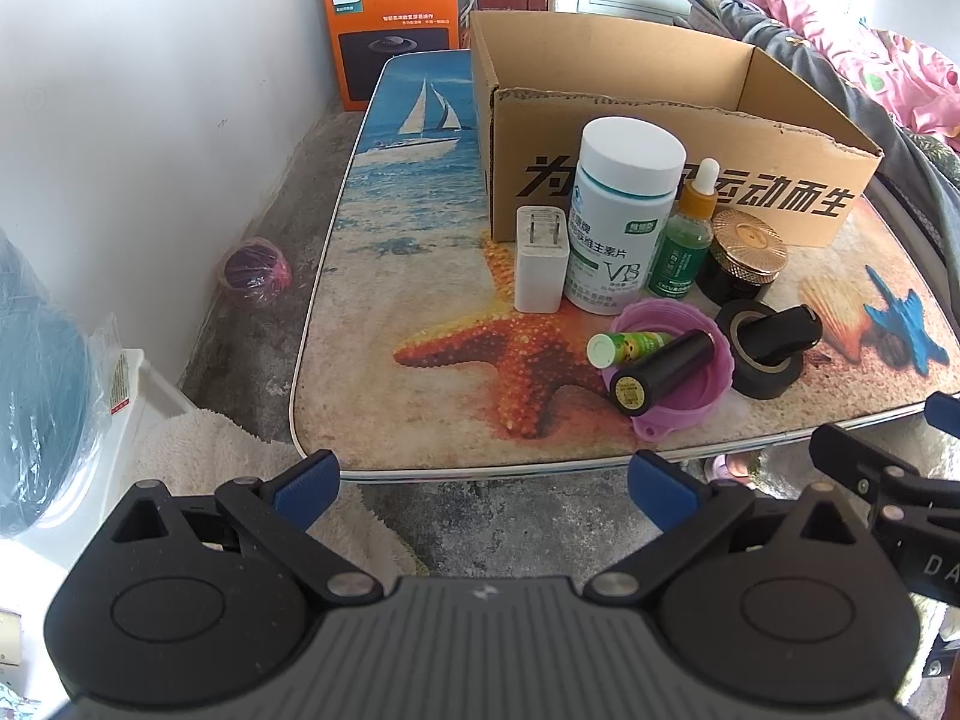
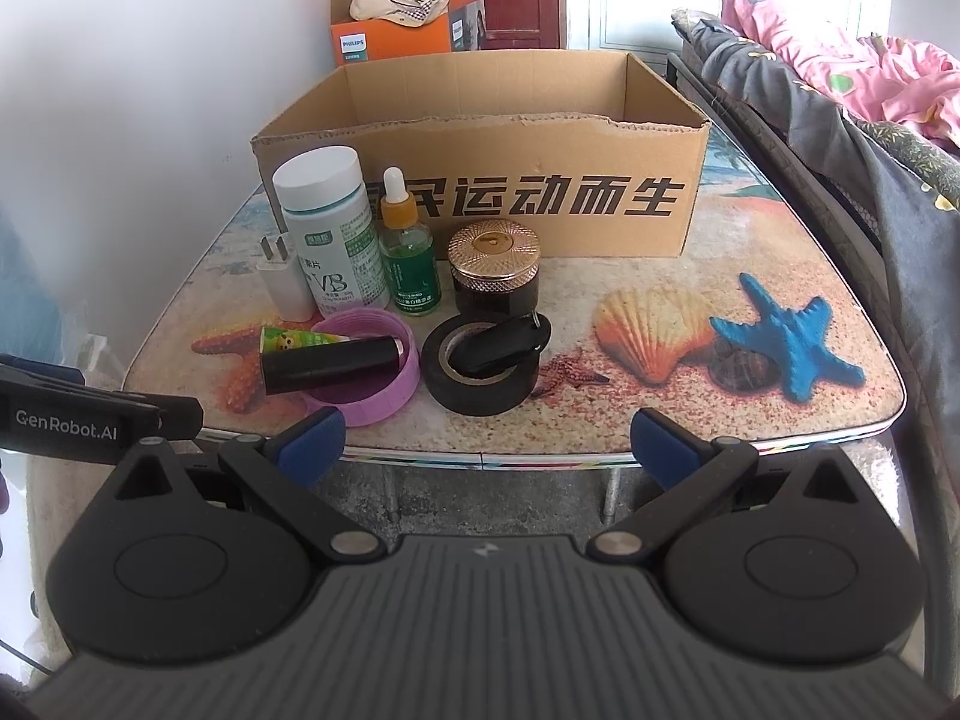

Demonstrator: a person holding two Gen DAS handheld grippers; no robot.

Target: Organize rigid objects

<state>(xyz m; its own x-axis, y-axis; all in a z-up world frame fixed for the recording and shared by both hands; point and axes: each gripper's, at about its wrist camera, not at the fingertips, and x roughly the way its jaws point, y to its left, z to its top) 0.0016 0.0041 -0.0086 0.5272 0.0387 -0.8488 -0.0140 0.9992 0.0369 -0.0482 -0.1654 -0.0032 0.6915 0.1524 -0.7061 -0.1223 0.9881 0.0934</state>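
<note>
We hold the left gripper (image 1: 483,480) and right gripper (image 2: 489,441), jaws apart, short of the table (image 2: 660,420); bottles, jar and tape roll (image 2: 477,378) (key fob inside) stand before the cardboard box (image 2: 480,180).

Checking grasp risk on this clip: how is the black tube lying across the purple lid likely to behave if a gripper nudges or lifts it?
The black tube is a smooth cylinder on its side, so it would probably roll. It rests tilted across the purple lid's rim, so a nudge may tip it off. It looks rigid; the glossy surface might slip between the fingers.
</note>
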